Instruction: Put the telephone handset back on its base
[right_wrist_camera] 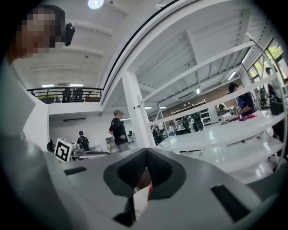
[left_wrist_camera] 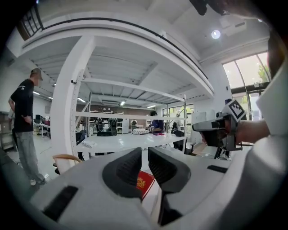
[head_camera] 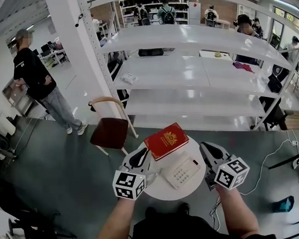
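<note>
Round white table [head_camera: 166, 190] carries the white telephone [head_camera: 182, 172], just beside a red book [head_camera: 166, 140]. 2 grippers hover above, flanking it: left gripper [left_wrist_camera: 145, 157] slightly parted, empty; right gripper [right_wrist_camera: 145, 155] clenched on nothing.

Book [head_camera: 166, 140] behind telephone [head_camera: 182, 172] on table [head_camera: 164, 190]; chair [head_camera: 111, 132] left.

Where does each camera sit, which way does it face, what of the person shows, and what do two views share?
Head view: on the person's head, facing steeply down at the round table; forearms, left gripper and right gripper show.
Left gripper view: on that gripper, facing level at shelving; its jaws, slightly apart, and the right gripper show.
Right gripper view: on that gripper, facing the shelving; its closed jaws show.
Shared by all three: a bystander in black.
</note>
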Motion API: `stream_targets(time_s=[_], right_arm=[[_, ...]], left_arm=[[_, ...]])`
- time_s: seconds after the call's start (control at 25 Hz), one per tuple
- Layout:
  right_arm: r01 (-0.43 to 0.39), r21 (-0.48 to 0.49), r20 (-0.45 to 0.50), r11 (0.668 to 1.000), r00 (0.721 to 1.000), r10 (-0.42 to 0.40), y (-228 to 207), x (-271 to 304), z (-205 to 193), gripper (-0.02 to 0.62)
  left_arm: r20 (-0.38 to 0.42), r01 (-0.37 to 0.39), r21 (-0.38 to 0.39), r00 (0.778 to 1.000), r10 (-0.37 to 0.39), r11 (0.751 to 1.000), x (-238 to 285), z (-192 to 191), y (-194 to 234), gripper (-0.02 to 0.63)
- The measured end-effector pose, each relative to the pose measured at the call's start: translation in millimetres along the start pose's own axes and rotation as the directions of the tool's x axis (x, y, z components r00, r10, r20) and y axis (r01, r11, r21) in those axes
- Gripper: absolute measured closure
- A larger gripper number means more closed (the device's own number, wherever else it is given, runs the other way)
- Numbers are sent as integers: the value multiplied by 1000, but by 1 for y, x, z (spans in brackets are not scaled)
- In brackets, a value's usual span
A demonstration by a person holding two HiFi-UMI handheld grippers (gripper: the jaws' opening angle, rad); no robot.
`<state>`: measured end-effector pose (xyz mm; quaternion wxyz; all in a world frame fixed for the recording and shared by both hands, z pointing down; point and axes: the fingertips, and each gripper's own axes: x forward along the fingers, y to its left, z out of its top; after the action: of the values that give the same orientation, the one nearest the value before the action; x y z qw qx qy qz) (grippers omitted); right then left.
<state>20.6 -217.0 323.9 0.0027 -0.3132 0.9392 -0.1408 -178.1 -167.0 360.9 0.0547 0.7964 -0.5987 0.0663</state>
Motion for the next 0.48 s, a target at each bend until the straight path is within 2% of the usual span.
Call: stream_targets(time_s=[0.16, 0.32, 0.48], right_arm=[[57, -4, 36, 998, 998, -57, 34, 13, 5, 589], [96, 3, 90, 995, 991, -96, 69, 17, 15, 589], [113, -16, 99, 993, 989, -111, 91, 12, 20, 591]], left_arm=[[36, 40, -26, 999, -39, 999, -32, 9, 31, 551], [55, 92, 26, 994, -93, 995, -58, 21, 48, 580], [89, 98, 39, 991, -102, 994, -74, 37, 57, 595]])
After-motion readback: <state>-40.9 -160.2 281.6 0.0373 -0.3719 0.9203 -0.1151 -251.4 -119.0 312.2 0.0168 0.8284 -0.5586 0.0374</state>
